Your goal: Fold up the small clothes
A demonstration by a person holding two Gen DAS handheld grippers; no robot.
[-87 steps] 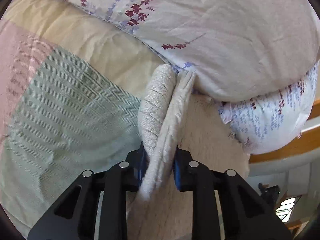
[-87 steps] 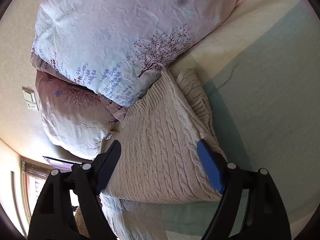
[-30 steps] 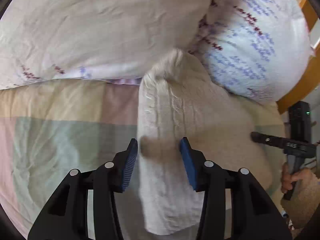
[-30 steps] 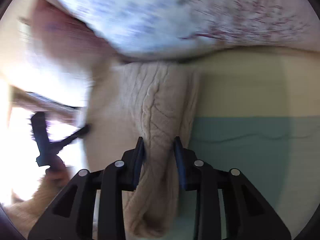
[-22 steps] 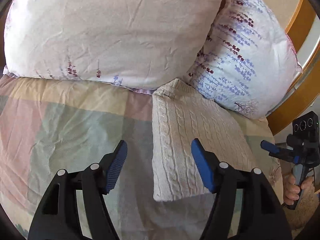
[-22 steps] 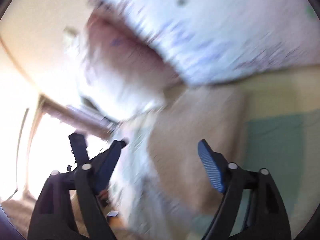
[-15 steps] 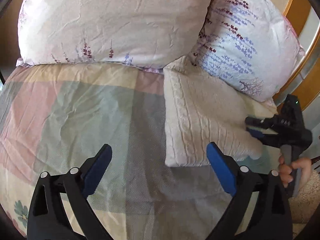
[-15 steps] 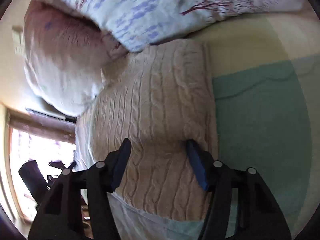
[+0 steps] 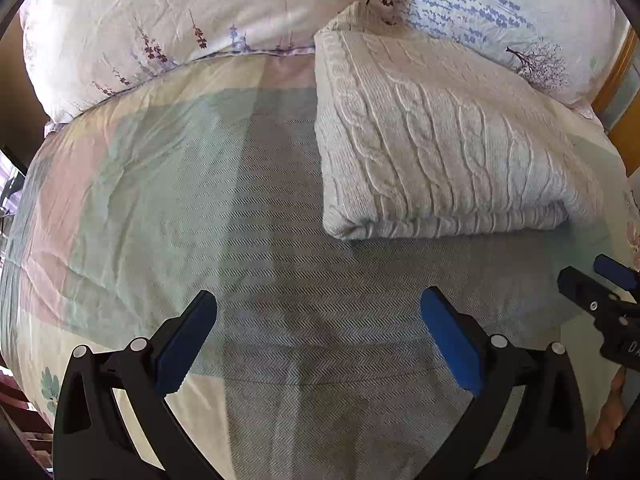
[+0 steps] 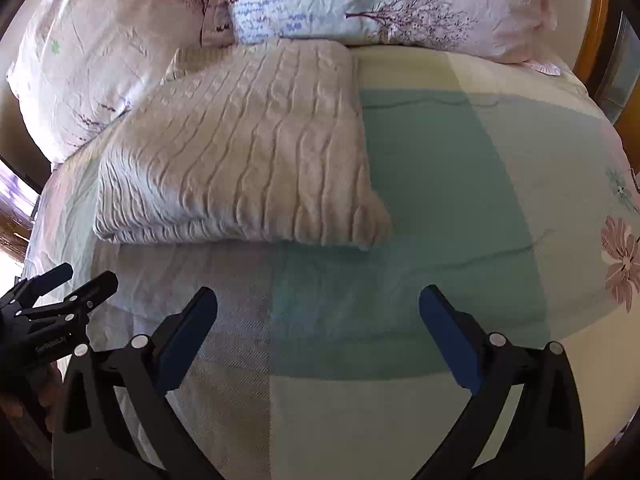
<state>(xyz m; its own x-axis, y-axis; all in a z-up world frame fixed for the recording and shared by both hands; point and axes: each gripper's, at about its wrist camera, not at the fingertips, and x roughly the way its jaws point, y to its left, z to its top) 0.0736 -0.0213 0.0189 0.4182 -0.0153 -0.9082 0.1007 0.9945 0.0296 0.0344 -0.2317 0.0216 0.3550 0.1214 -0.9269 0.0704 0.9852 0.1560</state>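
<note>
A cream cable-knit sweater [image 9: 436, 148] lies folded in a thick rectangle on the bed, its far corner against the pillows. It also shows in the right wrist view [image 10: 248, 160]. My left gripper [image 9: 318, 332] is open and empty, held back over the bedspread in front of the sweater. My right gripper [image 10: 318, 332] is open and empty too, also in front of the sweater. The right gripper shows at the right edge of the left wrist view [image 9: 600, 292]; the left gripper shows at the left edge of the right wrist view [image 10: 60, 300].
The bedspread [image 9: 168, 200] has pastel green, pink and yellow blocks. Two floral pillows [image 9: 180, 20] [image 10: 400, 4] lean at the head of the bed. A wooden bed frame [image 9: 616, 88] runs along the right. The bed edge falls away at the left [image 10: 28, 216].
Both grippers have let go of the sweater, opened wide and pulled back from it. The sweater now lies folded and flat on the bed.
</note>
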